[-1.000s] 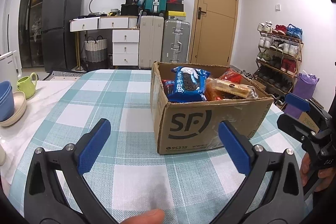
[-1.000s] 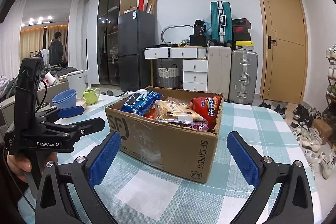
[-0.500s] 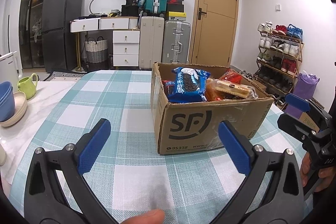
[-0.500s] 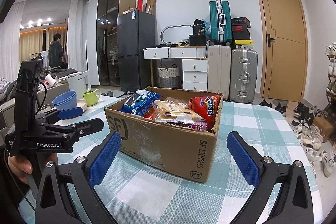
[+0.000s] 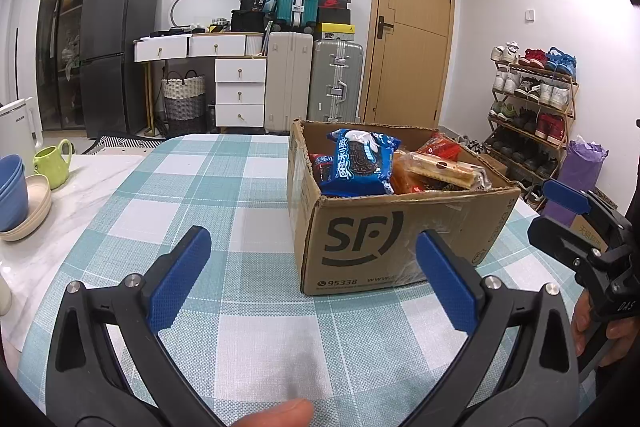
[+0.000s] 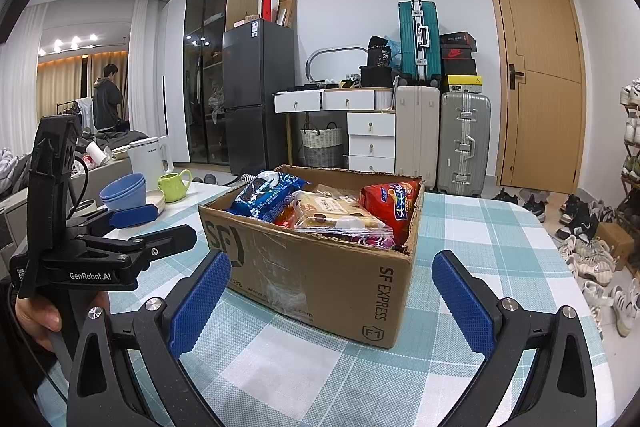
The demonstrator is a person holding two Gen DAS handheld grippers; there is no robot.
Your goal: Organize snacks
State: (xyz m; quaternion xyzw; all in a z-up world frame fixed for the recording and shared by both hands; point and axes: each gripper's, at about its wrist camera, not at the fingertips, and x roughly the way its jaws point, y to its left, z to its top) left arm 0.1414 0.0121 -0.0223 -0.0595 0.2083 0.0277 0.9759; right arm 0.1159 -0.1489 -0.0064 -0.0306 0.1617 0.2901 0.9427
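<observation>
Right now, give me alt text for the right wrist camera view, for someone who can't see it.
An open SF Express cardboard box full of snack packets sits on a teal checked tablecloth, framed by the open right gripper. The open left gripper hovers at left, before blue bowls and a green mug.

Both the left gripper (image 5: 312,279) and the right gripper (image 6: 332,301) have black plastic arms with silver screws and blue textured pads, "GenRobot.AI" lettered in white behind the left's fingers, bare-skinned hands gripping the handles.
</observation>
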